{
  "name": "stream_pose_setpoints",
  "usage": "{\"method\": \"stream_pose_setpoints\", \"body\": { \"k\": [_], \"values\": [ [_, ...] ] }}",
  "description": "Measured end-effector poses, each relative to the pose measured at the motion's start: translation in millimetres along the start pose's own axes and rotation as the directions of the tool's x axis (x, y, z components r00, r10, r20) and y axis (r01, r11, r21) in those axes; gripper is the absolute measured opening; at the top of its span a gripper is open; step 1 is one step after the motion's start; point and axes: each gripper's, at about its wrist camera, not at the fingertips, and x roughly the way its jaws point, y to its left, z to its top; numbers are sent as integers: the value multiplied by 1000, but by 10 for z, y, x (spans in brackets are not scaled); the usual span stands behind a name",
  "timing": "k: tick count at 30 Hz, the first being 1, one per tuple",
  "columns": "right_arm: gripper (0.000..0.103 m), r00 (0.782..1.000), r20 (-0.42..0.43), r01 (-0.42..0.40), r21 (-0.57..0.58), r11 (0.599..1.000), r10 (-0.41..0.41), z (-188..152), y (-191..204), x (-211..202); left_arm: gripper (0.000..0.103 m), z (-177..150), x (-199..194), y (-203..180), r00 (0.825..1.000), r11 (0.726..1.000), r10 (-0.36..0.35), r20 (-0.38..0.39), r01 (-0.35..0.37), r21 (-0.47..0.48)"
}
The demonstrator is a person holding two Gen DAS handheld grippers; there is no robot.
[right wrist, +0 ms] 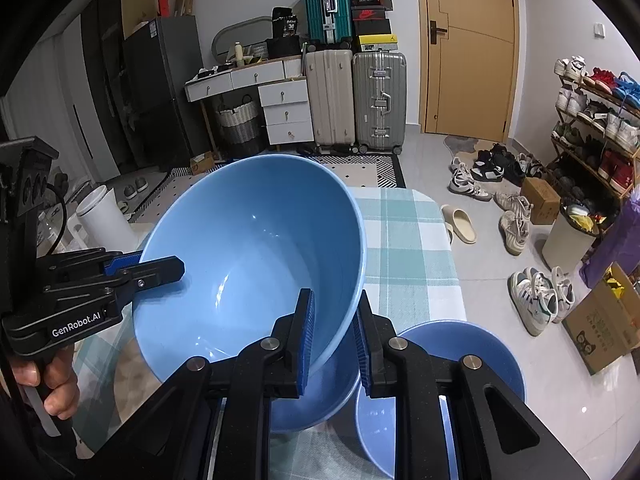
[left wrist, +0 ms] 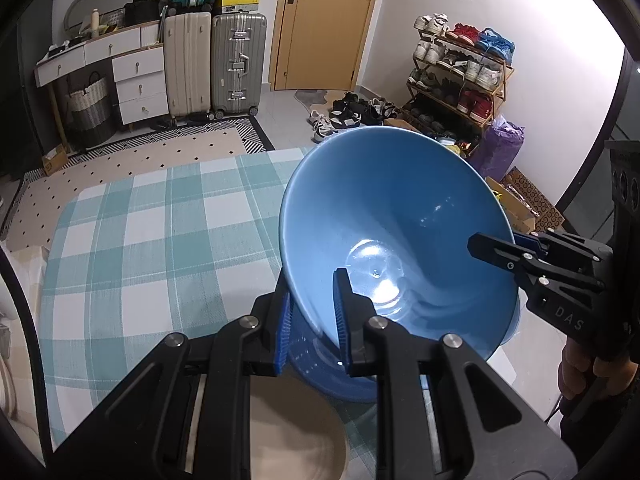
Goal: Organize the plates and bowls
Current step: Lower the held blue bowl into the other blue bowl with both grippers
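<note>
Pinching opposite rims, both grippers' fingers, left gripper (left wrist: pixel 312 320) and right gripper (right wrist: pixel 334 340), hold the big blue bowl (left wrist: pixel 400 216) tilted; uneven pulling could slip it onto the smaller bowl (right wrist: pixel 496 344), lower right.

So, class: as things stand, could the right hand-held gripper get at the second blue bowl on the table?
Probably not yet: the right hand-held gripper is shut on the large blue bowl's rim, shared with the left hand-held gripper. The second blue bowl lies unobstructed just beyond.

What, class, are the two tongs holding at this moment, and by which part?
Both hold one large blue bowl by its rim: the left tongs pinch one side, the right tongs the opposite side, each with one finger inside the wall and one outside.
</note>
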Motion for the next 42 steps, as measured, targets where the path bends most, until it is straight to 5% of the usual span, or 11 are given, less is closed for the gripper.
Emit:
{"method": "stream_pose_setpoints", "body": {
  "k": [42],
  "values": [
    [19, 991, -128, 42, -18, 999, -44, -526, 65, 612, 17, -556, 880, 179, 990, 997, 72, -123, -68, 36]
  ]
}}
